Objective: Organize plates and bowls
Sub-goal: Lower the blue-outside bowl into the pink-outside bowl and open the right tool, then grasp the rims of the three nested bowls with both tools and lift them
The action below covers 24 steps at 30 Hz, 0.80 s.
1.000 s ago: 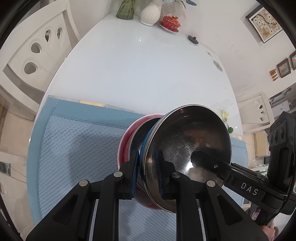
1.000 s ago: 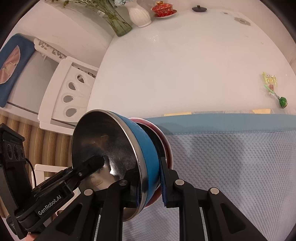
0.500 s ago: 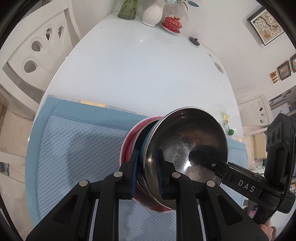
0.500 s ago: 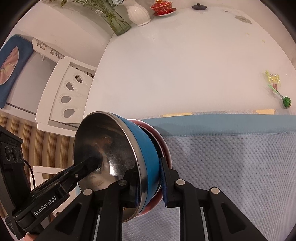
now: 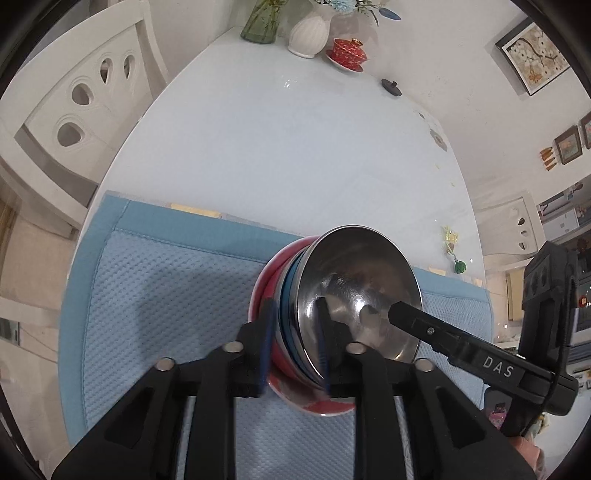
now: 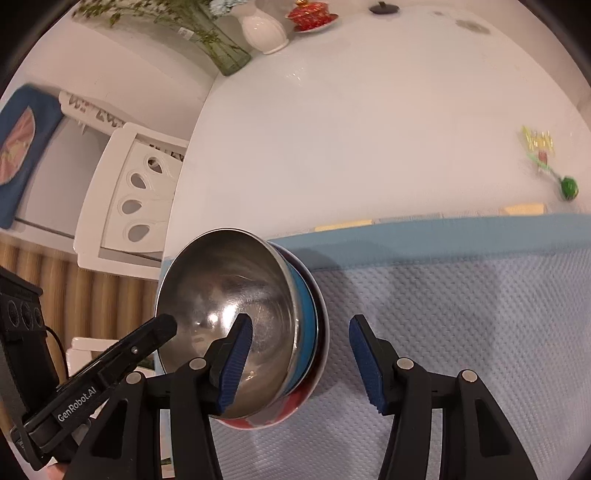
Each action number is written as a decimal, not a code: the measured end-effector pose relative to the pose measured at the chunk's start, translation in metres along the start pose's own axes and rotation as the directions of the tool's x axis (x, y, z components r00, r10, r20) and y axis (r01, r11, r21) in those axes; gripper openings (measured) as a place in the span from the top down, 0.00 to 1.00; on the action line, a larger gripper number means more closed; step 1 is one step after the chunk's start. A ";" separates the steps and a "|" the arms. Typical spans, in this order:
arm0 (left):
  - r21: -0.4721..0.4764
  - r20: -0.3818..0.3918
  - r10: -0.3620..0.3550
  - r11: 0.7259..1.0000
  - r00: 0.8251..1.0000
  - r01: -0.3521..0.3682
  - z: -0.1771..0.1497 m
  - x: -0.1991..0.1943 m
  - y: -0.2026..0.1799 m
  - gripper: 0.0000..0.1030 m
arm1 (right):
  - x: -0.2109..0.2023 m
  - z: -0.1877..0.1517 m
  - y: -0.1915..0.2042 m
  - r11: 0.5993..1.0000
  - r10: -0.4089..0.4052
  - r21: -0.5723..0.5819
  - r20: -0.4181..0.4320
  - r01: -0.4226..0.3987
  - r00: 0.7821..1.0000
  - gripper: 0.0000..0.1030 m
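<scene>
Nearest to us, our left gripper is clenched on the stack of bowls, one blue pad against the red outer wall and the other inside the shiny steel-lined bowl with a blue outer shell. That bowl sits nested in a red and white ceramic bowl, and the stack stands tilted over the light blue waffle-textured mat, near its far edge.

Our right gripper is released: its blue ribbed pads stand wide apart, one inside the steel bowl and the other clear of the red rim on the mat side, touching nothing we can see.

Beyond the mat lies the glossy white oval table. To the right of the stack, just past the mat's edge, rests a small green ball with yellow trinkets. At the table's far end, well apart from the stack, stand a red lidded teacup on a saucer, a white ribbed vase and a green glass vase with stems.
</scene>
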<state>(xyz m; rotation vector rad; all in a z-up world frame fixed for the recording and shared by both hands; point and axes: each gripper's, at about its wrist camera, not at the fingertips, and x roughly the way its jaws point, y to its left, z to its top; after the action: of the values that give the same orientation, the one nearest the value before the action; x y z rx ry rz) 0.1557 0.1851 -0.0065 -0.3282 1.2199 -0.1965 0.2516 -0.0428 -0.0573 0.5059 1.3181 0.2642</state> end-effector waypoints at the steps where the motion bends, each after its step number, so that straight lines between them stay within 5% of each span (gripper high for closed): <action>1: 0.004 0.002 0.006 1.000 1.000 -0.006 0.000 0.000 0.000 0.62 | -0.001 0.000 -0.002 1.000 0.005 0.007 0.003 -0.005 1.000 0.49; 3: 0.012 0.003 0.019 1.000 1.000 -0.019 -0.001 -0.001 0.001 0.42 | -0.002 0.000 -0.006 1.000 0.020 0.019 0.001 -0.020 1.000 0.48; 5: 0.017 0.000 0.020 1.000 1.000 -0.020 0.000 0.002 0.002 0.35 | -0.001 0.000 -0.010 0.999 0.042 0.031 -0.011 -0.041 0.999 0.45; 9: 0.001 -0.049 0.019 1.000 0.999 -0.019 0.000 0.017 0.008 0.35 | 0.008 -0.002 -0.017 0.996 0.063 0.067 -0.030 -0.061 0.998 0.29; 20: -0.003 -0.077 -0.037 0.999 0.996 0.037 -0.001 0.042 0.017 0.38 | 0.055 -0.003 -0.019 0.990 0.119 0.092 -0.091 -0.110 0.989 0.29; 24: 0.004 -0.079 -0.048 0.999 0.996 0.049 -0.002 0.049 0.019 0.49 | 0.070 -0.005 -0.024 0.983 0.159 0.113 -0.099 -0.148 0.982 0.29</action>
<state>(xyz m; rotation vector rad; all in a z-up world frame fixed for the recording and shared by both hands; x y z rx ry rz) 0.1693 0.1866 -0.0567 -0.3476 1.2894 -0.2573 0.2617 -0.0299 -0.1300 0.6918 1.4050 0.3555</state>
